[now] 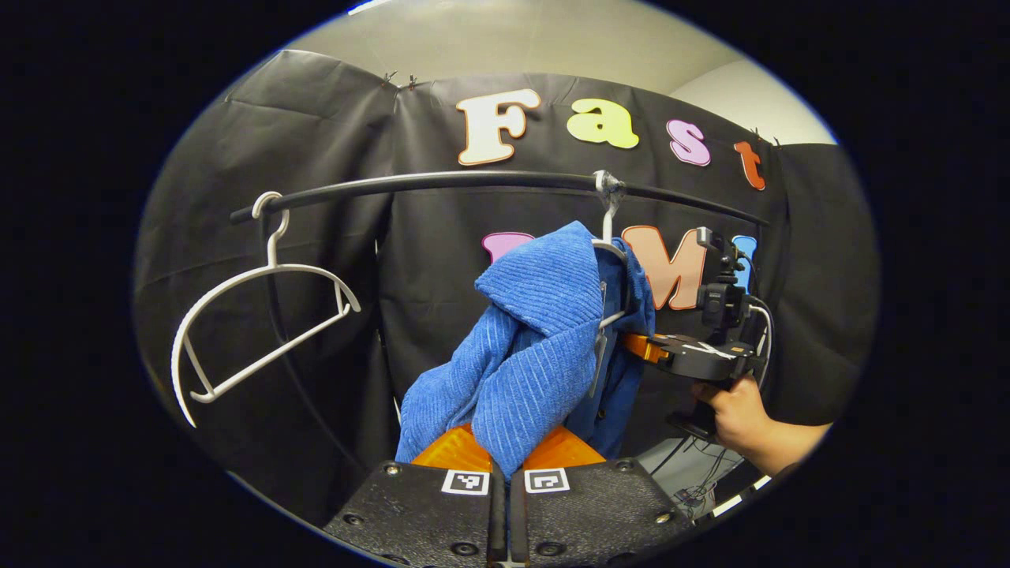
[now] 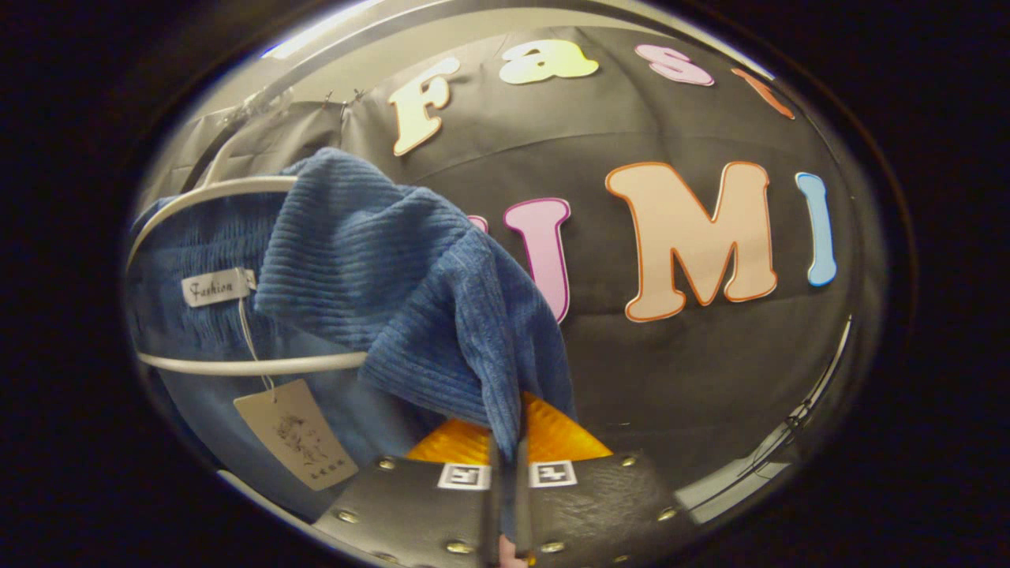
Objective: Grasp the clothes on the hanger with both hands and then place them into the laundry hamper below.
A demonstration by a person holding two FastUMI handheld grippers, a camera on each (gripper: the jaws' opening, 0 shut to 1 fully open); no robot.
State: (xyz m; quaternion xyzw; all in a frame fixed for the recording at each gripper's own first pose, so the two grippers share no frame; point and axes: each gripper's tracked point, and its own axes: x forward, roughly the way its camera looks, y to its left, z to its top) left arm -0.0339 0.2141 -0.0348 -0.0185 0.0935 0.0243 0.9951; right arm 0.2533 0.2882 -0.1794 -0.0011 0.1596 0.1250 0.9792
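Currently, the blue ribbed garment [image 1: 536, 347] hangs on a white hanger [image 1: 611, 260] from the black rail [image 1: 489, 181], its long axis running downward from the hanger toward my fingers. In the left gripper view, the upper fold bunches beside the hanger hook and a lower corner of the cloth drops between my left fingers.

My left gripper [image 1: 506, 465] has its fingers drawn together, clamped on that lower corner. In the right gripper view, my right gripper [image 2: 509, 461] has its fingers together as well, pinching a narrow hanging edge of the garment [image 2: 410, 292].

The fabric is blue with fine parallel ribs, thick and soft in appearance. In the right gripper view, a white neck label [image 2: 217, 288] sits inside the collar, and a beige paper tag [image 2: 296, 434] dangles from it on a thin string. The white hanger [image 2: 237, 363] passes through the garment there, upper arm above and lower bar below the label.

A second white hanger [image 1: 260, 331], bare, hangs tilted at the left end of the rail, well apart from the garment. In the left gripper view, my right gripper [image 1: 643, 347] reaches the garment's far side, held by a hand [image 1: 734, 414].
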